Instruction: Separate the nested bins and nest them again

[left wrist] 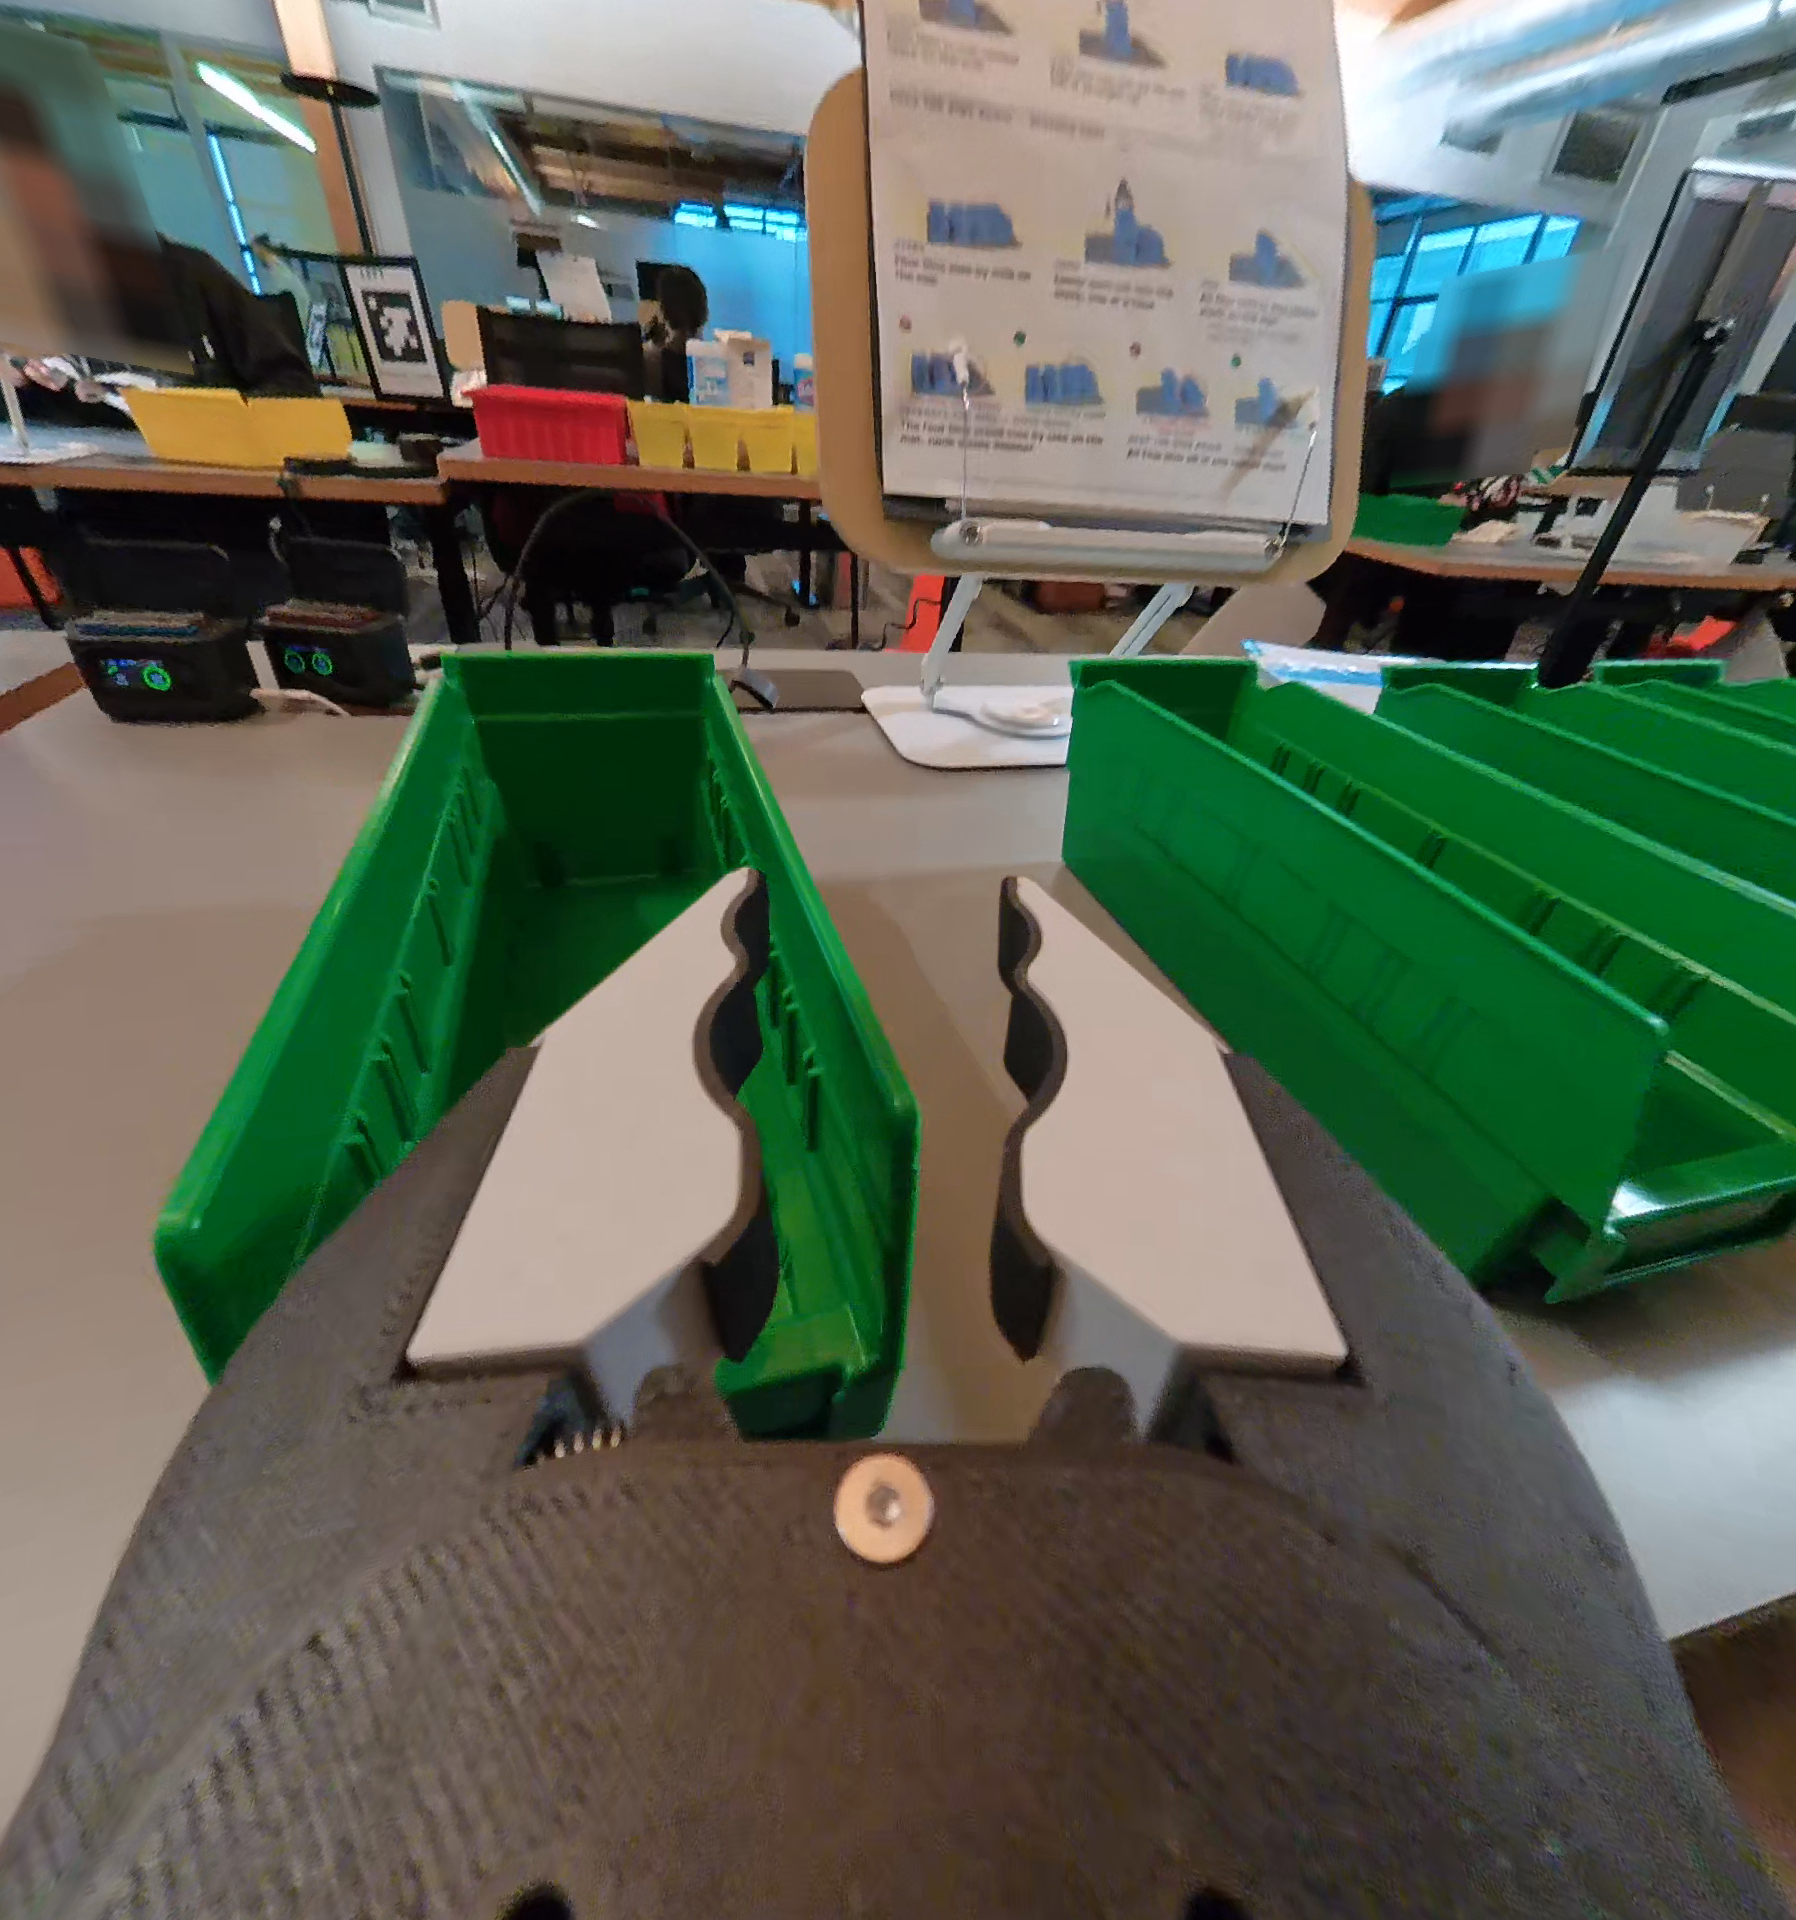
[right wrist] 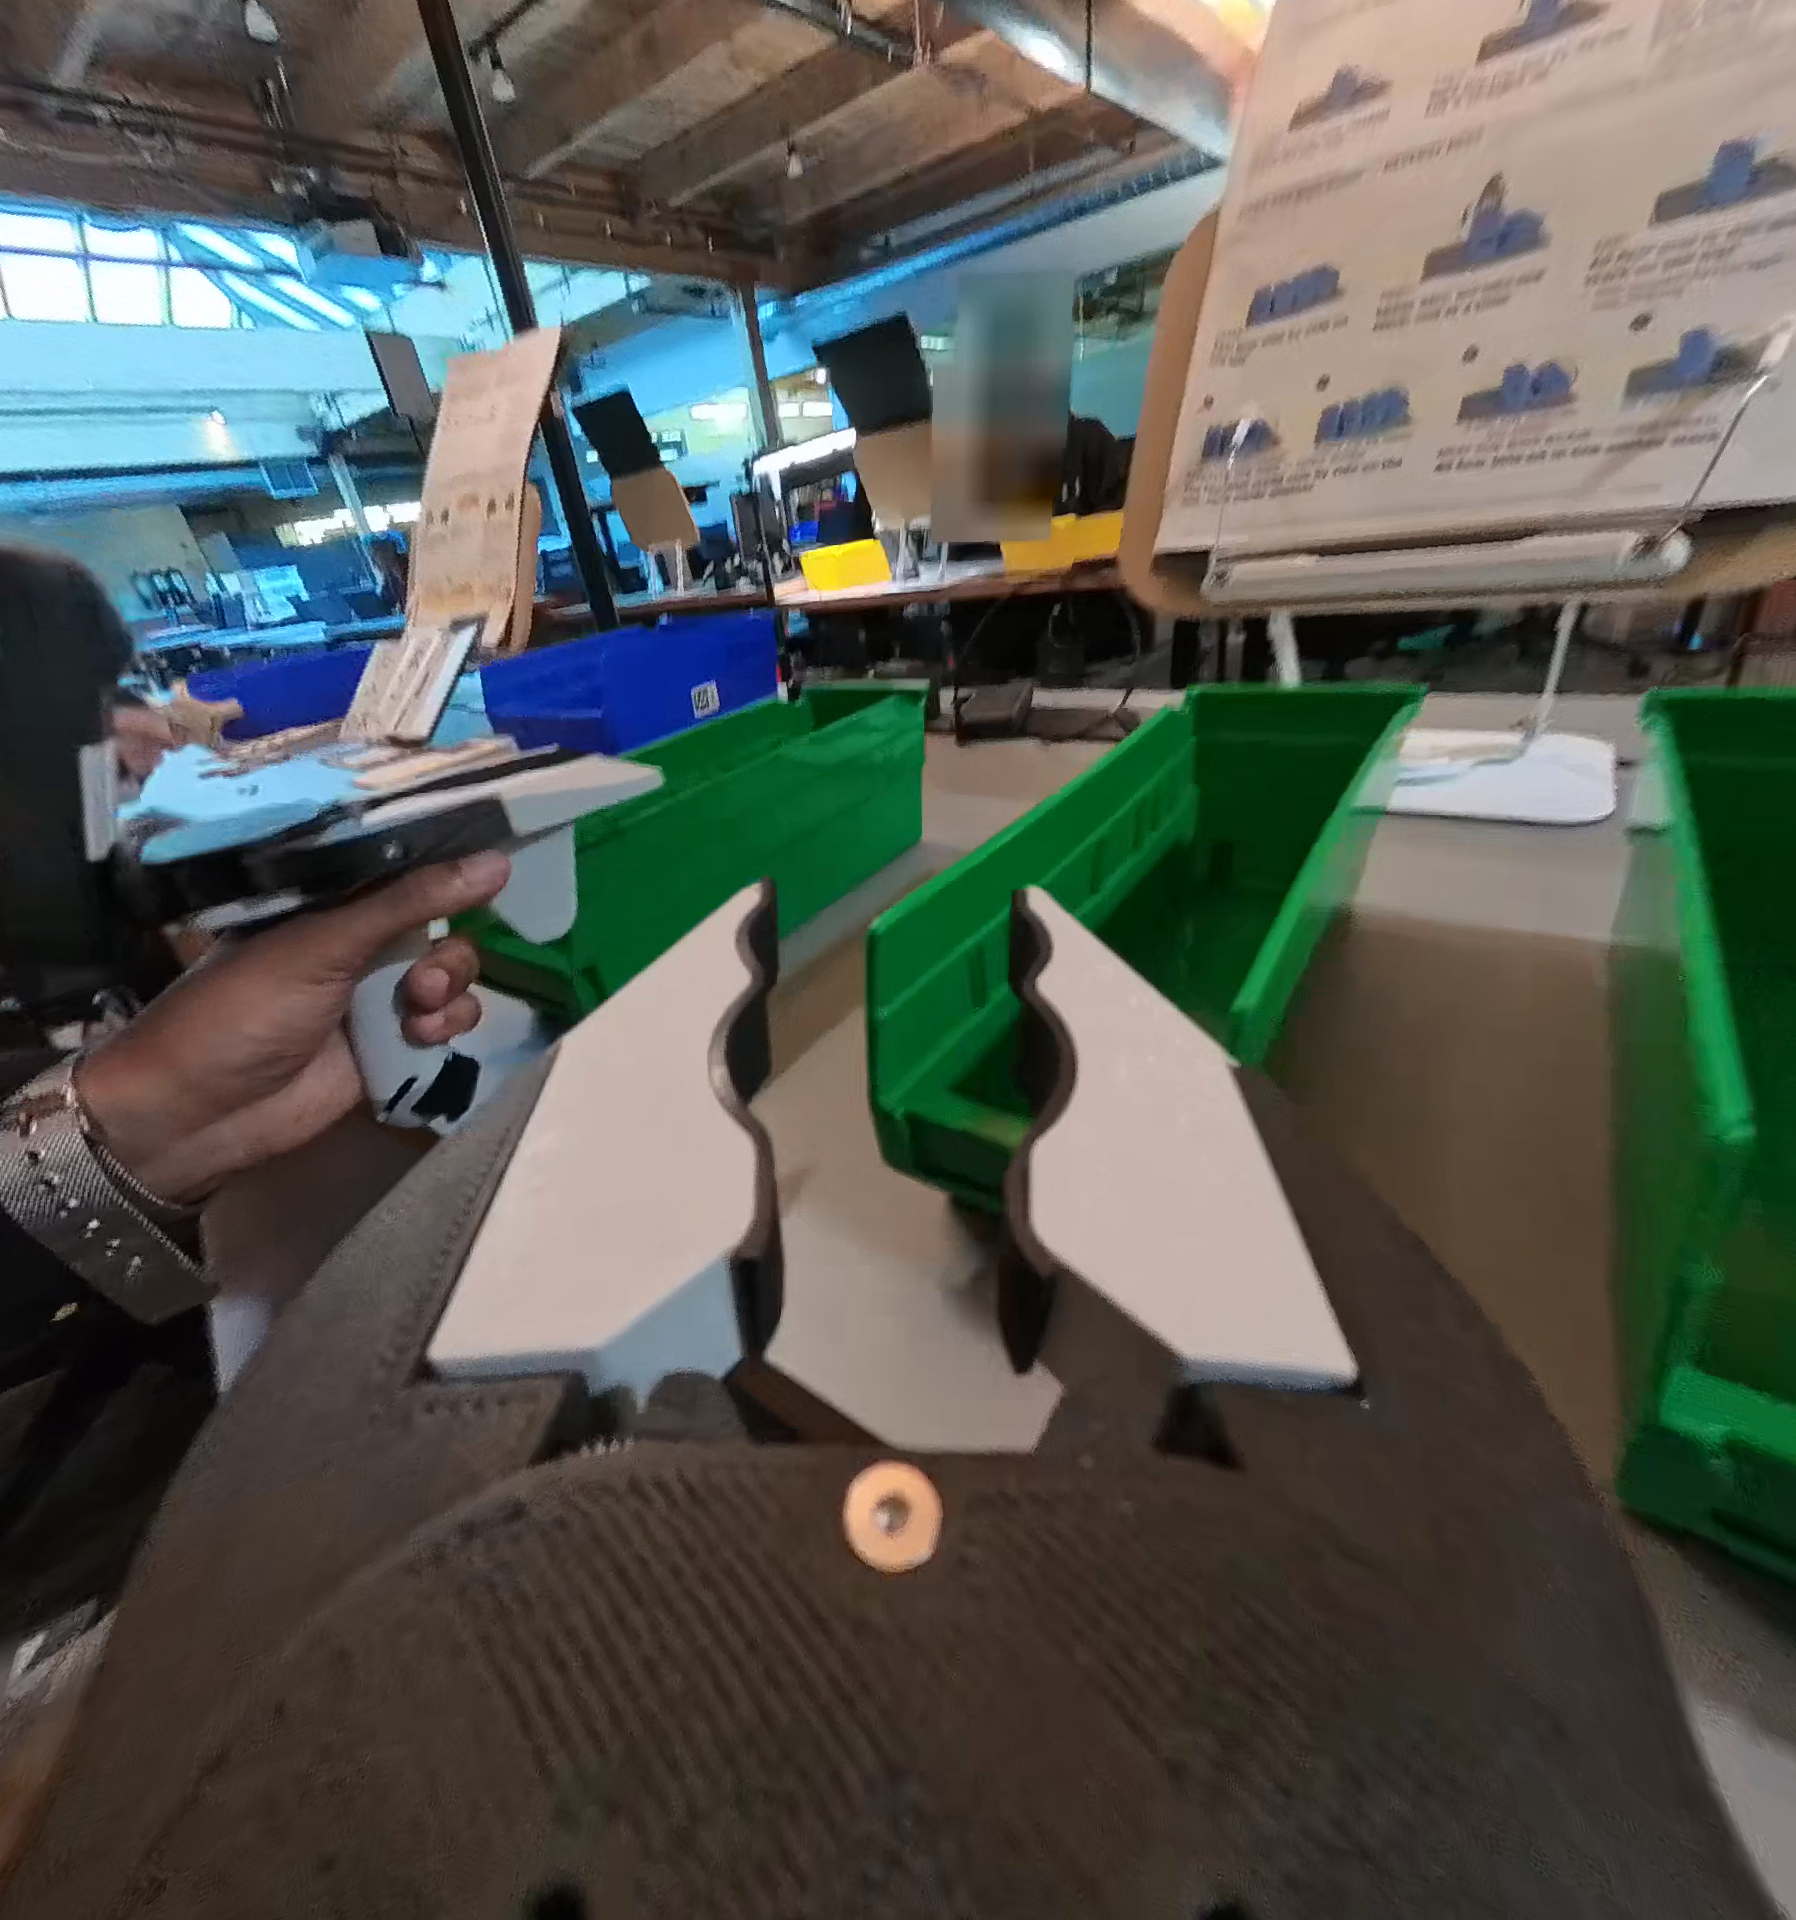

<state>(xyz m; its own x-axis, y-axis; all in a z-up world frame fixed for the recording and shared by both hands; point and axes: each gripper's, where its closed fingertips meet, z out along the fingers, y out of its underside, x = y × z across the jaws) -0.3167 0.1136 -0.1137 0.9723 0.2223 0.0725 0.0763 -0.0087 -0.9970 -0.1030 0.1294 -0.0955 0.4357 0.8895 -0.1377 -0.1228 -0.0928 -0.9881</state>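
My left gripper (left wrist: 883, 1039), jaws wide and holding nothing, straddles the right wall of 1 green bin (left wrist: 374, 1039) at frame centre-left, its long axis running straight away from me.

Four green bins (left wrist: 520, 997) (left wrist: 1341, 987) (left wrist: 1621, 821) (left wrist: 1767, 717) on the desk (left wrist: 94, 935), two tongs (left wrist: 878, 1122) (right wrist: 889, 1122), one instruction sheet (left wrist: 1102, 260) on a stand.

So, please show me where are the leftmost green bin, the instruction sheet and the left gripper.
leftmost green bin (left wrist: 374, 1039): left wrist view, on its left side wall.
instruction sheet (left wrist: 1102, 260): left wrist view, on the middle of the paper.
left gripper (left wrist: 878, 1101): left wrist view, midway between its open fingertips.
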